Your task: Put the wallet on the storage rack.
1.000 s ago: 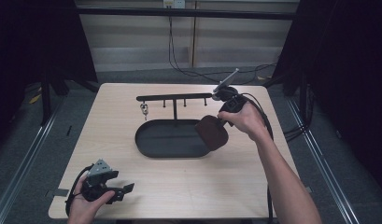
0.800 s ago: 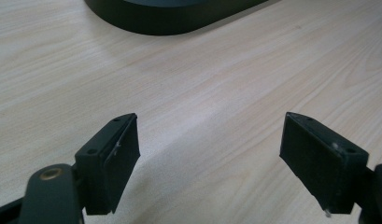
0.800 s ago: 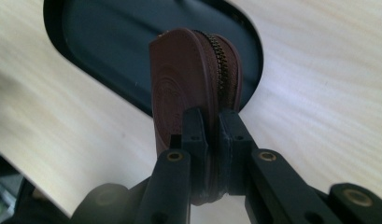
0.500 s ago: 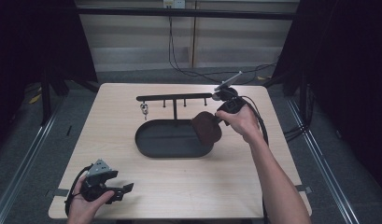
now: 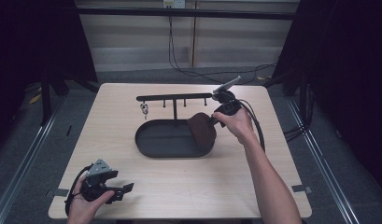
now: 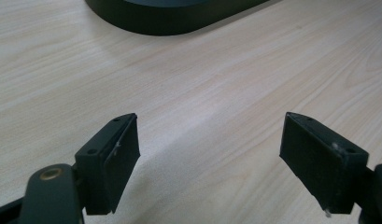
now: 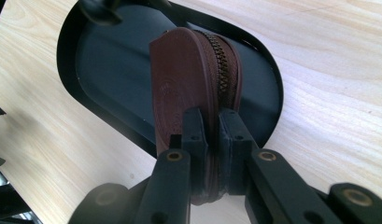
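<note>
A brown leather zip pouch [image 5: 201,130] [image 7: 188,88] hangs over the right end of the black oval tray [image 5: 153,148] [image 7: 86,70]. My right gripper [image 5: 212,120] [image 7: 211,140] is shut on the pouch's edge, one pad on each side of the zipper. The left gripper [image 5: 125,191] [image 6: 209,163] rests at the table's near left corner, jaws open wide over bare wood, nothing between them.
A black rack [image 5: 174,98] with pegs stands behind the tray, with a small metal key ring [image 5: 144,110] hanging from its left part. A cable [image 5: 254,121] trails from the right gripper towards the table's far right. The tray's edge [image 6: 170,18] lies ahead of the left gripper.
My right gripper has carried the pouch down and to the left, from above the tray's right rim to low over the tray's right end. The left gripper has stayed put.
</note>
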Available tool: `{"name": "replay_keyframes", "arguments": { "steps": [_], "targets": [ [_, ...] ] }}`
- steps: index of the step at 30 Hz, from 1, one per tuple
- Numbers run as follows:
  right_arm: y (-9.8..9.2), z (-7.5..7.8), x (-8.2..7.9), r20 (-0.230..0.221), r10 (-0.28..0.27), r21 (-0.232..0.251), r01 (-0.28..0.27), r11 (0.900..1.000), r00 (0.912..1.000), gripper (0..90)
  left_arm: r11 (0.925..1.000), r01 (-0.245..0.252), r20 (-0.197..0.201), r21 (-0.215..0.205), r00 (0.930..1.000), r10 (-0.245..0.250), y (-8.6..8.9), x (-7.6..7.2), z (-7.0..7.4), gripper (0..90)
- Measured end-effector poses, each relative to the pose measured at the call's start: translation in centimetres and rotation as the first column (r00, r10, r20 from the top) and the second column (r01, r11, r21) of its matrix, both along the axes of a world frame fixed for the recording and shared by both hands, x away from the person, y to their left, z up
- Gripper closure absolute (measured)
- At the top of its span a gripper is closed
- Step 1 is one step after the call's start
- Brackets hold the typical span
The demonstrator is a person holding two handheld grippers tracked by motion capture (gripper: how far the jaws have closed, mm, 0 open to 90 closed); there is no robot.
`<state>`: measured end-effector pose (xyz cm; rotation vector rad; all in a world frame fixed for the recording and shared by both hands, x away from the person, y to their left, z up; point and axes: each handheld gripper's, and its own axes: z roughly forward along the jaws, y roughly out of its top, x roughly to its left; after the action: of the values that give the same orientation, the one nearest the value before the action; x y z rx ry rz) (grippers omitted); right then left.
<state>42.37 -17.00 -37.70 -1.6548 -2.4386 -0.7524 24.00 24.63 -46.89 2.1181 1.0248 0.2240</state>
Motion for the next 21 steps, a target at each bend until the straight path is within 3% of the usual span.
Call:
{"name": "replay_keyframes", "arguments": {
  "steps": [21],
  "targets": [
    [0.3, -3.9, 0.3, -0.016, -0.039, 0.046, 0.040, 0.998, 0.9991, 82.4, 1.0000, 0.004, -0.001, 0.001, 1.0000, -0.004, 0.0, 0.0, 0.0, 19.7]
  ]
}}
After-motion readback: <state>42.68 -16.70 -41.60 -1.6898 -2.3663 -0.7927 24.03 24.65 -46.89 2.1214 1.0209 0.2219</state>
